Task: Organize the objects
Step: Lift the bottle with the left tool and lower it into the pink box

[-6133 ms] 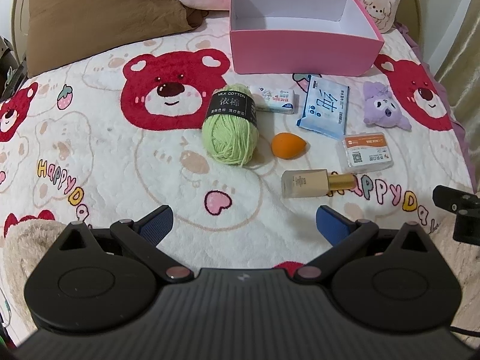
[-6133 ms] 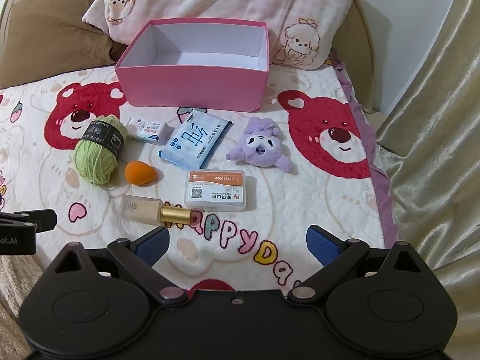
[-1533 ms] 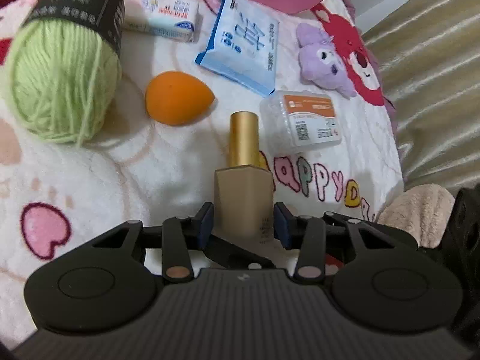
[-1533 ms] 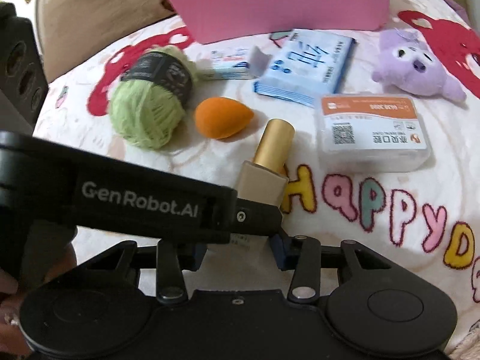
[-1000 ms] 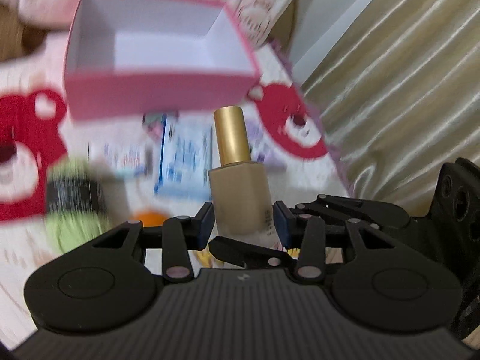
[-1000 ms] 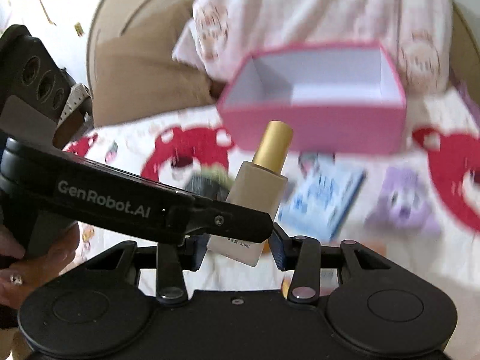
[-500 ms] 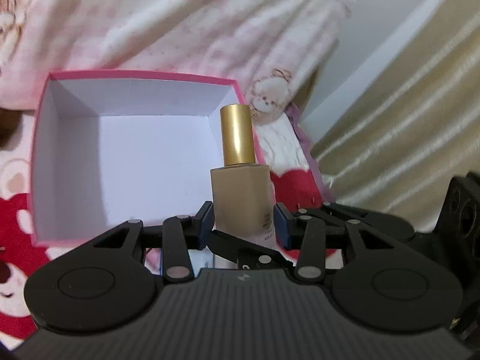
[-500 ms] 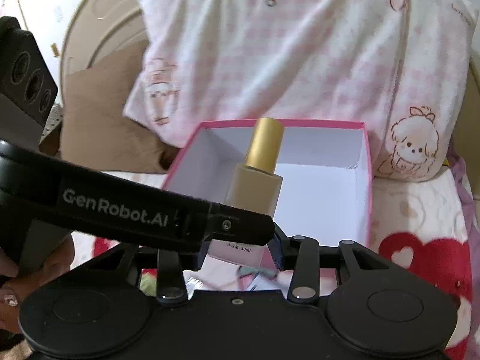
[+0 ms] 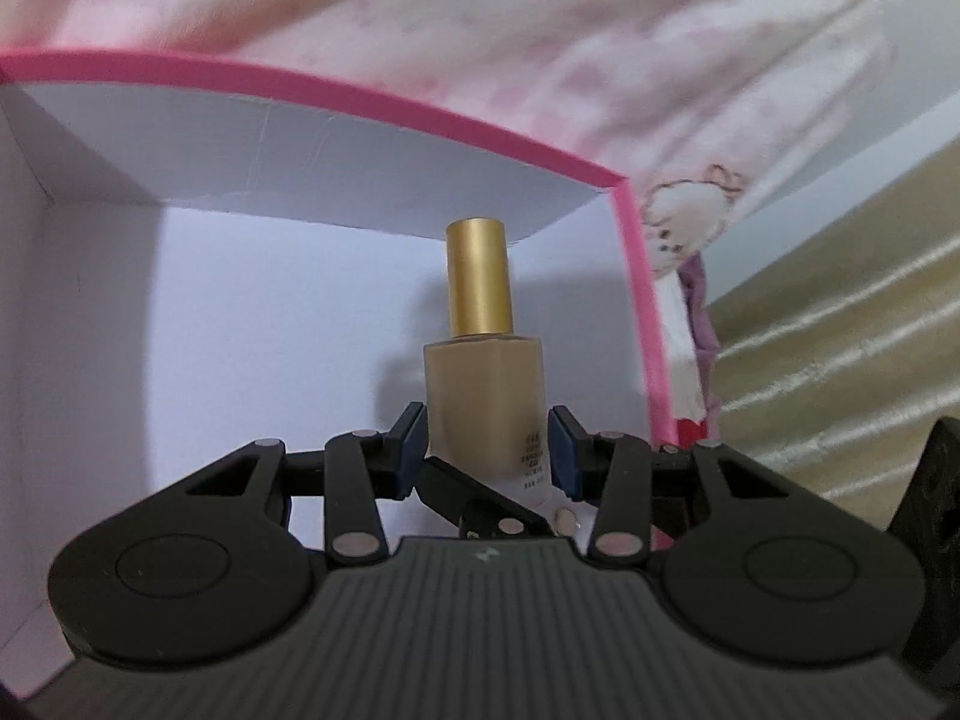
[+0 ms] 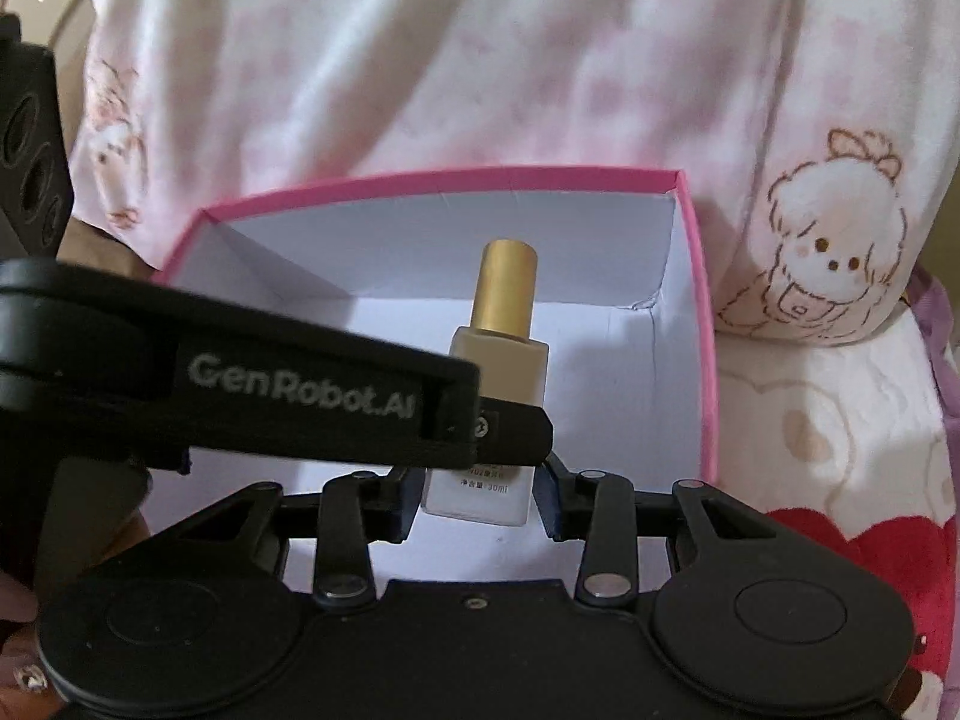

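Note:
A beige foundation bottle [image 9: 486, 396] with a gold cap is held over the white inside of the pink box [image 9: 636, 276]. My left gripper [image 9: 487, 450] is shut on the bottle's lower body, blue pads on both sides. In the right wrist view the same bottle [image 10: 501, 372] sits between my right gripper's [image 10: 477, 501] fingers, which close on its base. The left gripper's black body [image 10: 270, 396] crosses in front of it. The pink box [image 10: 699, 324] lies just ahead, holding nothing else.
A pink-and-white pillow [image 10: 480, 60] with puppy prints leans behind the box. A beige curtain [image 9: 840, 360] hangs to the right. The bear-print bedspread [image 10: 840, 450] shows right of the box. The other items on the bed are out of view.
Both grippers have carried the bottle forward and down, from in front of the box to inside its opening. The box now fills the left wrist view.

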`<state>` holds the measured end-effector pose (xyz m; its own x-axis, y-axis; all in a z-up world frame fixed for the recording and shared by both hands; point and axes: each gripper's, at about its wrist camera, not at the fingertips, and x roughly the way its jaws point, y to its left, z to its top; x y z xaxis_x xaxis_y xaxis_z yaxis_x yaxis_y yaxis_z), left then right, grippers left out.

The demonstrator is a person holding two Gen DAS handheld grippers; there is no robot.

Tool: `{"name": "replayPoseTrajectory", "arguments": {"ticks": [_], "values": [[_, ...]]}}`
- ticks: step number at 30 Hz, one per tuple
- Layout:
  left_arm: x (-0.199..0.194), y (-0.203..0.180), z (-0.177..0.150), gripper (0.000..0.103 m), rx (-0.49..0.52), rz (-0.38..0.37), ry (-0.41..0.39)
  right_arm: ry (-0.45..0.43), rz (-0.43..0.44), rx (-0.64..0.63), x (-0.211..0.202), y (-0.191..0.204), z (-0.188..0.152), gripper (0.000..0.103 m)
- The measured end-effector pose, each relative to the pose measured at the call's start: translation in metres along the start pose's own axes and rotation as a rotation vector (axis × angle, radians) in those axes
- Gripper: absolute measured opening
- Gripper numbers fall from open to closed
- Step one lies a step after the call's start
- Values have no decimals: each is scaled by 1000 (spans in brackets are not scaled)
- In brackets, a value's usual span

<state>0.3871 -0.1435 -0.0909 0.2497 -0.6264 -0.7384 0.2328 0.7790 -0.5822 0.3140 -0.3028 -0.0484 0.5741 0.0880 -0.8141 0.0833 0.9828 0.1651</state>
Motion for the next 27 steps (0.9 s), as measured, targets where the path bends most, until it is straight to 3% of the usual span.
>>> {"name": "replayPoseTrajectory", "arguments": {"ticks": [10, 13, 15, 19, 24, 27], "values": [[28, 26, 12, 42, -82, 20, 33, 70, -52, -26, 36, 10, 9, 42], [36, 24, 16, 31, -76, 45, 42, 93, -82, -11, 47, 11, 10, 39], [39, 20, 17, 29, -53, 62, 44, 97, -129, -14, 51, 10, 11, 40], [47, 14, 18, 26, -29, 49, 57, 121, -149, -38, 52, 11, 12, 40], [55, 14, 18, 23, -70, 41, 51, 102, -140, -91, 37, 16, 9, 40], [57, 12, 17, 22, -91, 38, 58, 126, -124, -126, 30, 17, 6, 35]]}}
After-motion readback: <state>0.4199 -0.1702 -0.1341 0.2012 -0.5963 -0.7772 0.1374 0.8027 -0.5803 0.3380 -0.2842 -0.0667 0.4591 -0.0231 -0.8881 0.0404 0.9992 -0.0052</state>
